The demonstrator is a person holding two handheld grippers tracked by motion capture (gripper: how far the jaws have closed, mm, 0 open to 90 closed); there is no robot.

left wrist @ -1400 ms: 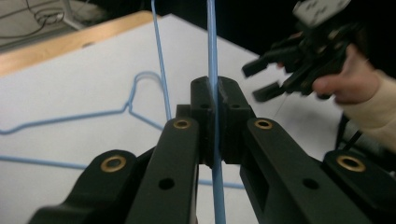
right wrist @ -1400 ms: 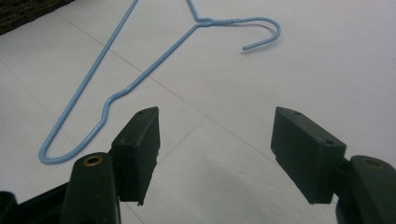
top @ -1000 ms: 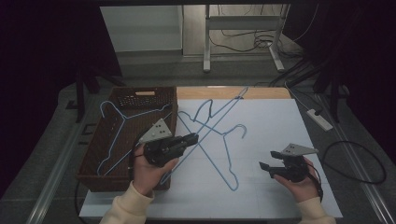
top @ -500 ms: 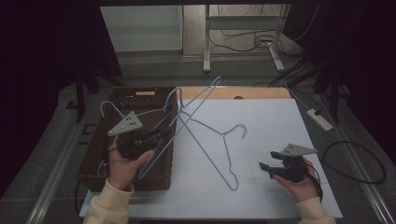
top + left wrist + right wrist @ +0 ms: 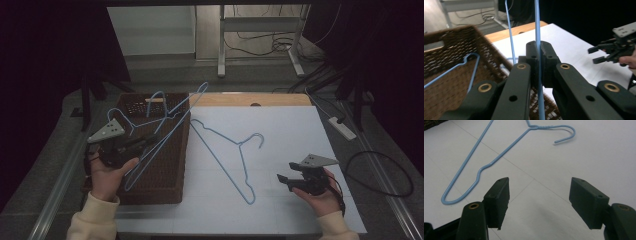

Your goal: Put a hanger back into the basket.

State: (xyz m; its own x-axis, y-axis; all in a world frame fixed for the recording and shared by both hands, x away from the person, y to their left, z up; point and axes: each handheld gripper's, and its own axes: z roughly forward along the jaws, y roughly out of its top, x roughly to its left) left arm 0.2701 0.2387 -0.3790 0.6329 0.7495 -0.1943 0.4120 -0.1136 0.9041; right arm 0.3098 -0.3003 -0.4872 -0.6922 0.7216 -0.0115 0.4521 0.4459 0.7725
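Left gripper [image 5: 539, 53]: jaws shut tight on one wire of the held hanger [image 5: 537, 25], pinched between the pads, with a second wire of it rising just to the left in the left gripper view. From above, raised over the basket [image 5: 165, 175], clear of the weave, long axis slanting up and away from the jaws toward the basket's far right corner and out past its rim. Judged next: tip that far end down and left so the whole length lands inside the walls, then let go. Risk: one end left resting on the right rim.

Right gripper [image 5: 282, 181]: jaws wide apart, nothing between them, low over the table [image 5: 300, 125] at the near right, pointing left.

Table hanger [image 5: 225, 150]: flat on the white surface, between the two grippers and nearer the right one. Long axis diagonal, from far left beside the basket to a rounded corner near the right jaws; hook toward the right. In the right gripper view, ahead and to the left of the open jaws, apart from them.

Basket hanger [image 5: 474, 72]: down inside the basket, hook toward the middle.

Count:
- hangers, three: one held, one on the table, one in the basket
- baskets, one
- grippers, two
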